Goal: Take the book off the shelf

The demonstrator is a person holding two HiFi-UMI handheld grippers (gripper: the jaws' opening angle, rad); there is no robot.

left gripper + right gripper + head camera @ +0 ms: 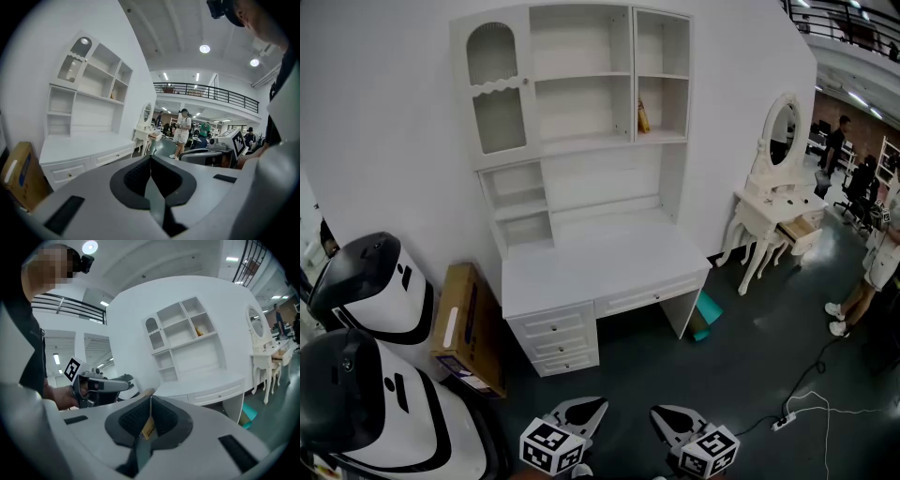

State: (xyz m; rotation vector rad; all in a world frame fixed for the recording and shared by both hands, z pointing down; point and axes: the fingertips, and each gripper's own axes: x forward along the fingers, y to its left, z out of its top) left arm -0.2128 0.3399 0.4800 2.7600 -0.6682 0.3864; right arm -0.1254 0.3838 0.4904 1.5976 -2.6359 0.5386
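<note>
Standing in the right-hand middle cubby of the hutch [581, 178], upper centre of the head view, is the book [643, 117]; the left gripper [589, 407] and right gripper [664, 414] show at the bottom edge. Left gripper view: jaws pressed together, nothing between. Right gripper view: likewise together, empty.

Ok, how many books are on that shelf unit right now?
1: a yellowish book stands at the left side of the right-hand column's lower compartment in the shelf unit. More could sit hidden behind the arched door.

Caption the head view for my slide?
Left gripper and right gripper, both shut, face the desk; book on its upper-right shelf.
</note>
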